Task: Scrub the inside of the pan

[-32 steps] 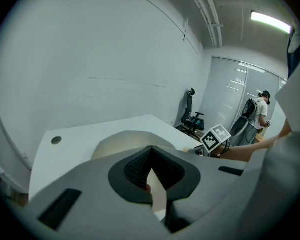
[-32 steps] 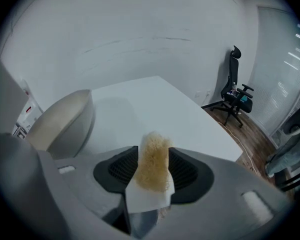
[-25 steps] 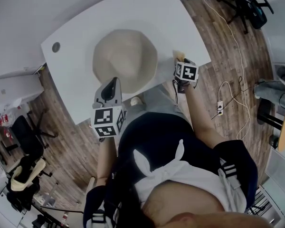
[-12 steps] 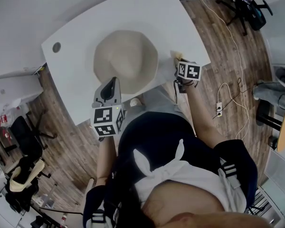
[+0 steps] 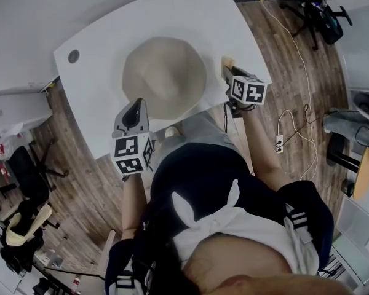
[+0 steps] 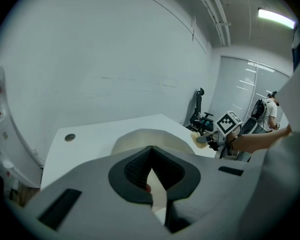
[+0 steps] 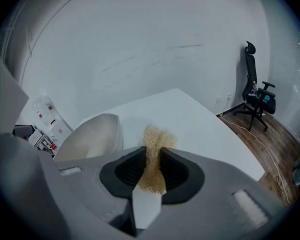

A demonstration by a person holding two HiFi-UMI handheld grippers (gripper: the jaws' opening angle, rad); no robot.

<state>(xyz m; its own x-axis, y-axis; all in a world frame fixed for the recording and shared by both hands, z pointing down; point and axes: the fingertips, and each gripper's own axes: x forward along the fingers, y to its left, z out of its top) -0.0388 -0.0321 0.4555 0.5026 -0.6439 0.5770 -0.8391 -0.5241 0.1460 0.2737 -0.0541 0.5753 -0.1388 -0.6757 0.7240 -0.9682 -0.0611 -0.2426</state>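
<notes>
The pan [image 5: 164, 75] sits in the middle of the worktop [image 5: 98, 35]. There is bare surface beyond the pan and to both sides, and its near rim lies close to the worktop's near edge. Right of the pan, the right gripper [image 5: 229, 72] pinches a tan sponge [image 7: 155, 139], its jaws having just closed in. The left gripper [image 5: 134, 110], jaws pressed together, hovers by the pan's near-left rim.
</notes>
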